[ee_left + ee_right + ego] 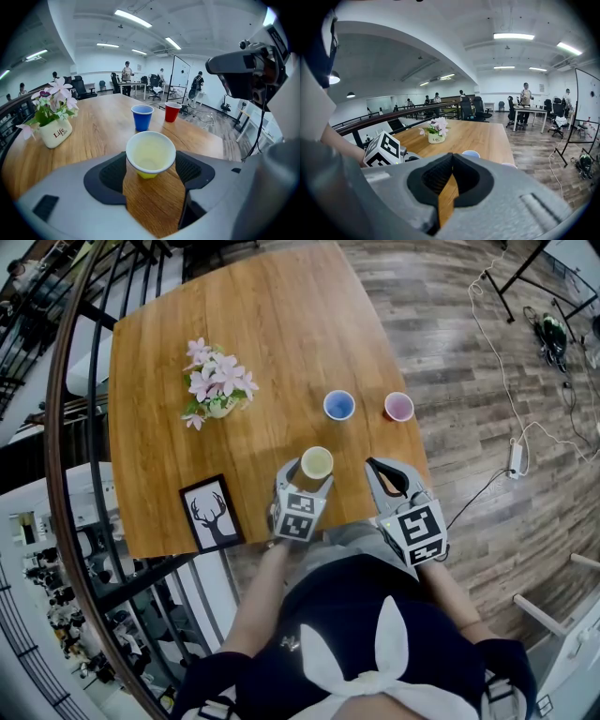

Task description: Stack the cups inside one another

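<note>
**Near edge of the table.** The left gripper (308,480) reaches over the near edge of the wooden table (281,324). Its jaws stand apart, one on each side of the yellow cup (150,153). The cup is upright on the tabletop, mouth up and empty. Its rim appears to meet both black pads (112,174), though the left gripper view does not settle how firmly they press. The right gripper (451,169) is beside it, nearer the table's right edge. Its jaws are together with nothing between them, only a sliver of tabletop showing through the seam. It touches no cup.

**Near left corner.** A framed picture of a deer (213,514) lies flat on the table, well apart from the cups.

**Middle of the table.** The blue cup (339,406) and the red cup (398,407) stand upright side by side, near each other but not touching. Both are beyond the yellow cup, and the red one is close to the right edge. No cup sits inside another. Toward the left edge stands a white pot of pink flowers (217,395).

**Beyond the table.** To the right is plank flooring with a white cable (511,390) trailing over it. To the left is a dark railing (70,427). The gripper views show an office with desks, chairs and several people standing far off.
</note>
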`<state>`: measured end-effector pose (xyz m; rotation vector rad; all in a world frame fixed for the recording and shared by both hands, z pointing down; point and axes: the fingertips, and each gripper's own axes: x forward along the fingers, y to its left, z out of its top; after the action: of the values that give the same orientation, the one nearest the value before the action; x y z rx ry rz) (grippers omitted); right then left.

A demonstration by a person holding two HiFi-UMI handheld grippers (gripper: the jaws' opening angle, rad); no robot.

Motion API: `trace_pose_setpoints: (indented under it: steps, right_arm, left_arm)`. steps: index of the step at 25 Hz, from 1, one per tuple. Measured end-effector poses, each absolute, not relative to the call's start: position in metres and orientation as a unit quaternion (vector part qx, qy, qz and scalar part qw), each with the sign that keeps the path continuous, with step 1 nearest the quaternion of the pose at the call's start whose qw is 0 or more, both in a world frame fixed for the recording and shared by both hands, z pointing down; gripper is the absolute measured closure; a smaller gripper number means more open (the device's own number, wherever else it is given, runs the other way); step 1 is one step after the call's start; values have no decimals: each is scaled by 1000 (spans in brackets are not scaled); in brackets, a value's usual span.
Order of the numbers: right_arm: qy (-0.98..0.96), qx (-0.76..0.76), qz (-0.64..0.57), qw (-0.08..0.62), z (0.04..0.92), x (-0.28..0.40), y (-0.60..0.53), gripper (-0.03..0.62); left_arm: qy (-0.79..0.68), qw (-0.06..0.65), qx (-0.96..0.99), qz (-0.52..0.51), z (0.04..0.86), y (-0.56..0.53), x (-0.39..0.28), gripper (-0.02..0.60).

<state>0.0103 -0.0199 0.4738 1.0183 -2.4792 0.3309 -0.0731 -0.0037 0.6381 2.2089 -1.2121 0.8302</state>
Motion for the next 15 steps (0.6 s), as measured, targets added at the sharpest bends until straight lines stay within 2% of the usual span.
trace_pose_setpoints:
  steps: [15]
  right_arm:
    - [-894, 369, 121, 224, 477, 13, -23, 595]
  left_arm:
    - [-439, 246, 811, 300, 634, -5, -70, 245]
